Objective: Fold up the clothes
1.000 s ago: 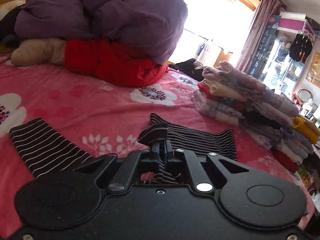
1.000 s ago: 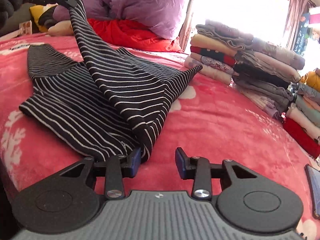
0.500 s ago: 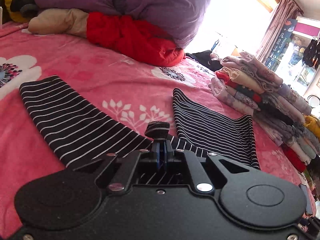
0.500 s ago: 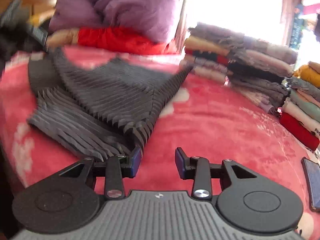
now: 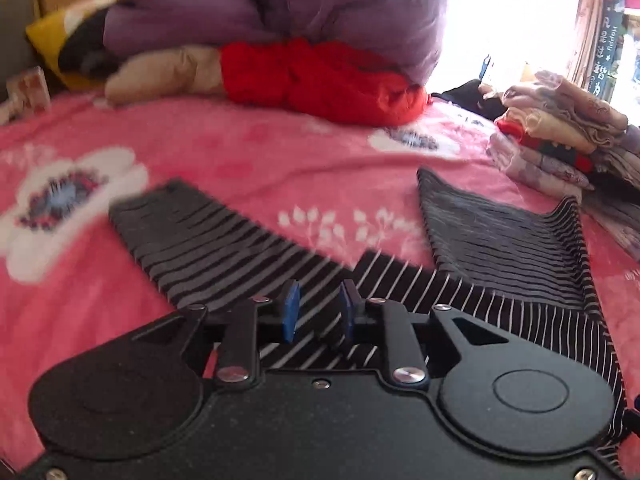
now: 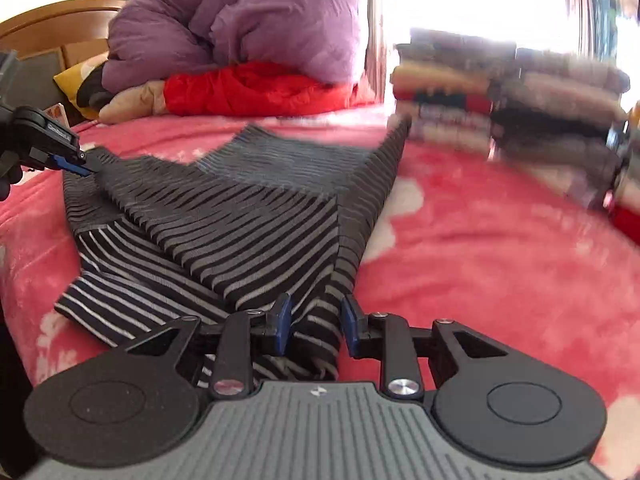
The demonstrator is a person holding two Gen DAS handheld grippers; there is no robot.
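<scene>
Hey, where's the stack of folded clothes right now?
The stack of folded clothes sits on the pink blanket at the right in both views, beyond the striped garment, by the bright window.

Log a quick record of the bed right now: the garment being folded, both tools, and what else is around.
surface: pink floral blanket on a bed
garment: black-and-white striped garment, lying partly folded on the blanket
left tool: jaws just opened, apart over the garment, gripping nothing
right tool: jaws just closing, a fold of the garment between them, pads not clearly pressing
finished pile: stack of folded clothes, beyond the garment to the right
background: purple duvet heaped over a red garment
</scene>
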